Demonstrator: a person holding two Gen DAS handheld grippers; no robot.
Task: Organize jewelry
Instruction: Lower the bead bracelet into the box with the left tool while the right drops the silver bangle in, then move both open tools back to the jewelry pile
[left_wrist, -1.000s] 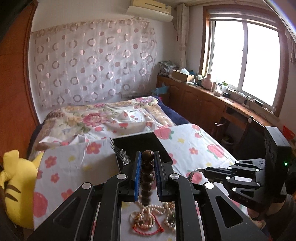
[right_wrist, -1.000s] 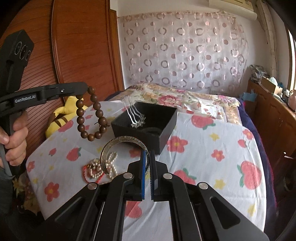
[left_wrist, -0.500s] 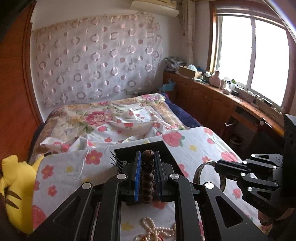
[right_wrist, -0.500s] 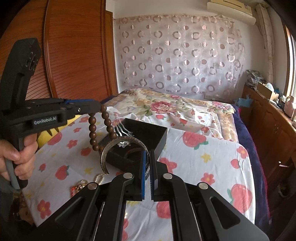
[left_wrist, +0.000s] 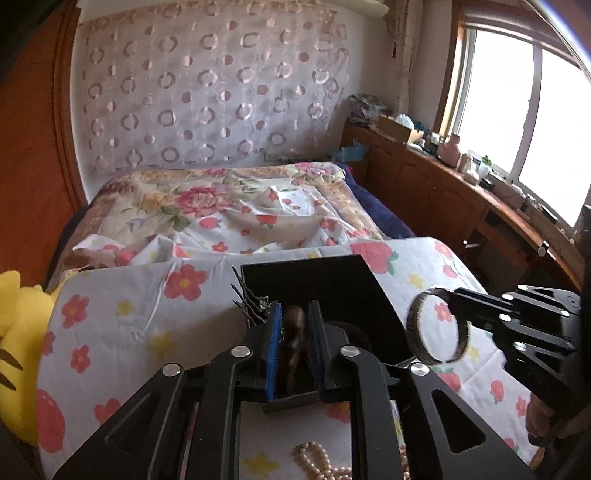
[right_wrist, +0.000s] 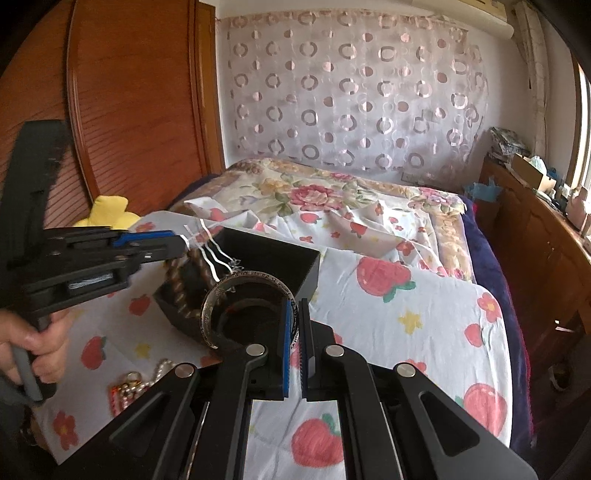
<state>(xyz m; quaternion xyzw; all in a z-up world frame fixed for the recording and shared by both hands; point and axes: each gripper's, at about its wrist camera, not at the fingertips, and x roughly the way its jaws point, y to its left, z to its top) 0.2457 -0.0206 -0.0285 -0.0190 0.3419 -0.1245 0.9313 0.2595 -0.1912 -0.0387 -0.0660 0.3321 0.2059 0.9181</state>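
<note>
The left gripper (left_wrist: 293, 343) hung over the near end of the black box (left_wrist: 325, 288), which sat on the flowery tabletop (left_wrist: 122, 325). Its jaws had just been opening a little. The brown bead bracelet (left_wrist: 293, 339) was between them, but now there was a gap on each side of it. It looked loose and blurry, as if it was slipping down into the box. From the right wrist view the beads (right_wrist: 181, 284) hung by the box's near left wall, under the tip of that gripper. My guess is that the person held it there so the beads would land inside and not on the cloth.

The right gripper (right_wrist: 295, 332) had its jaws shut tight on the thin edge of a silver bangle (right_wrist: 243, 291). The bangle stood up on its edge, just over the near right part of the box. It was pinched by its rim so the ring stayed steady and could go in next.

Some thin silver hairpins (right_wrist: 212, 251) already leaned on the box's far left wall.

A pile of pearl beads (left_wrist: 317, 458) still lay on the tabletop, near the person, not in the box yet. A yellow soft toy (left_wrist: 18, 332) sat off to the left.
</note>
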